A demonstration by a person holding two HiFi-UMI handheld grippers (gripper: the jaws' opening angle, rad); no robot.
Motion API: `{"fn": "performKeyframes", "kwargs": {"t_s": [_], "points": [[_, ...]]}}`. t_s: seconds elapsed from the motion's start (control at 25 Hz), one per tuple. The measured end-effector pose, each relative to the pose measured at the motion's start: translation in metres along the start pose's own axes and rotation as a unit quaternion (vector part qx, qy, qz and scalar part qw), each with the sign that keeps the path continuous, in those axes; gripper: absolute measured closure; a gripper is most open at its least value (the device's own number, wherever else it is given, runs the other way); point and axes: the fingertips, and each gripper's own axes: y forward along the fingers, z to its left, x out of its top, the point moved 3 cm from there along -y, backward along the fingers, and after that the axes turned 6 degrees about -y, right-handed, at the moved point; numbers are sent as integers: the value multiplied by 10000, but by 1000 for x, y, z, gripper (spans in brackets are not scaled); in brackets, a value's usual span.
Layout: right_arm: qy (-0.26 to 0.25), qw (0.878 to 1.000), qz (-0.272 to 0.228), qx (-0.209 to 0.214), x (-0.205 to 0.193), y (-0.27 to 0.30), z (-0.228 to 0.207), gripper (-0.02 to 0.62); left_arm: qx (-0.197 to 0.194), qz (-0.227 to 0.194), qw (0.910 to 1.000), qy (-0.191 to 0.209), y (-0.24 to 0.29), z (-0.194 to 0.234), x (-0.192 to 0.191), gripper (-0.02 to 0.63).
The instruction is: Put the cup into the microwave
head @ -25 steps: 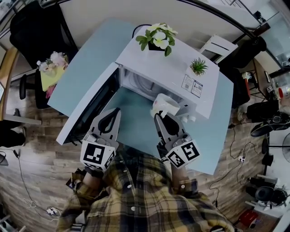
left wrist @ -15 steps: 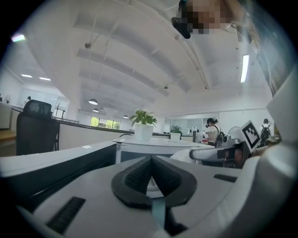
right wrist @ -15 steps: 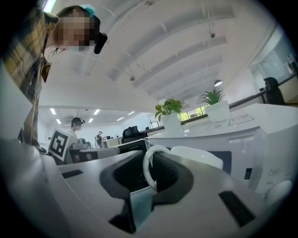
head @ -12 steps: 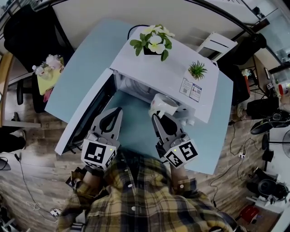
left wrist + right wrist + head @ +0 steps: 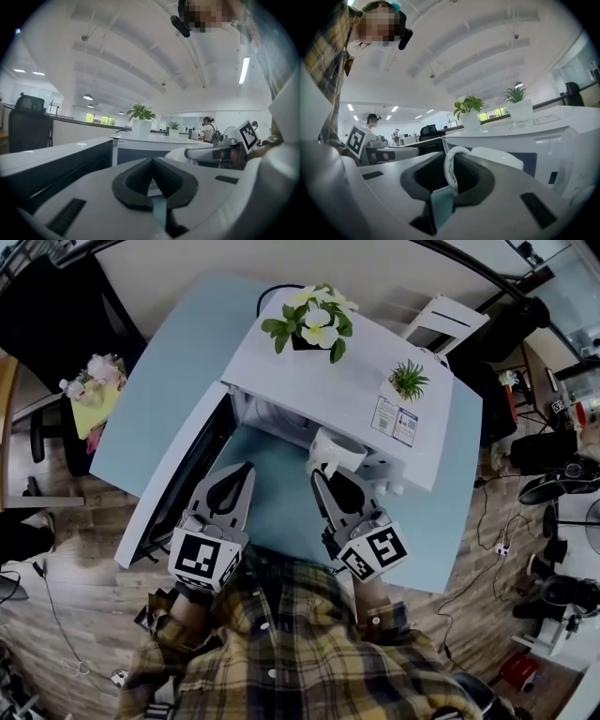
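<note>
A white microwave (image 5: 328, 395) stands on the pale blue table (image 5: 272, 507) with its door (image 5: 178, 474) swung open to the left. My right gripper (image 5: 319, 474) is shut on the handle (image 5: 449, 169) of a white cup (image 5: 336, 452). The cup hangs upright at the right side of the oven's mouth, its far rim partly under the top edge. In the right gripper view the cup (image 5: 499, 158) sits just beyond the pads. My left gripper (image 5: 244, 470) is shut with nothing in it and hovers over the table beside the open door; its tips (image 5: 151, 160) meet.
A flower pot (image 5: 312, 324) and a small green plant (image 5: 409, 381) stand on the microwave's top. A black office chair (image 5: 56, 296) and a stool with flowers (image 5: 89, 381) are at the left. A white chair (image 5: 450, 324) and floor cables (image 5: 497, 549) are at the right.
Both grippers have edged forward toward the microwave. The cup has come from just in front of the opening to its mouth. Neither gripper's jaws have changed.
</note>
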Motion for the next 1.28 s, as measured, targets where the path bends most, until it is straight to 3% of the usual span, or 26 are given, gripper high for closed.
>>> {"fn": "performKeyframes", "kwargs": {"t_s": [0.4,1.28], "points": [[-135,9996,199,136,-18,9,2,528,-11,211,9991,-356,-6,2,-24,614],[-843,9963,176,38,-51,60,-7,526,-204,528,9979,-321,0,-1,-56,614]]}}
